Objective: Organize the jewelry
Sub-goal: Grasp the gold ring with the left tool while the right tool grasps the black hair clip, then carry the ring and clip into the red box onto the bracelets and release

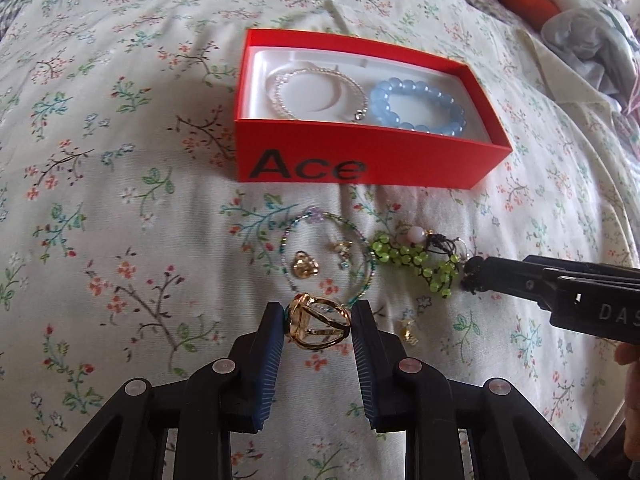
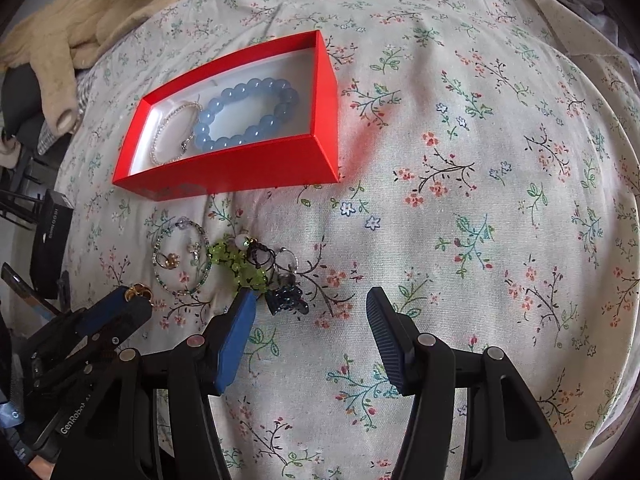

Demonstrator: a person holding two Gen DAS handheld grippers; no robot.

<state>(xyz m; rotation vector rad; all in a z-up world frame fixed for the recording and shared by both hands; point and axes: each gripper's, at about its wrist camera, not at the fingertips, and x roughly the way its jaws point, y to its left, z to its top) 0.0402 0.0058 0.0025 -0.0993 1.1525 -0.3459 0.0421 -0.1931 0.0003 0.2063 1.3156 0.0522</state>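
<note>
Holding a gold ring (image 1: 318, 326) in the left fingers (image 1: 276, 328), maybe just off the bed, with the red box (image 1: 360, 160) straight ahead; right fingers (image 2: 240, 316) spread, holding nothing.

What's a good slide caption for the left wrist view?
Left gripper clamps a gold ring above the floral bedspread, red box ahead.

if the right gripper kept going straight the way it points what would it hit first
Probably just the flowered bedspread. The right gripper has its jaws open and empty, and the cloth ahead between them looks bare. The dark hair clip lies just inside the left jaw, so it might be brushed; depth is unclear.
</note>
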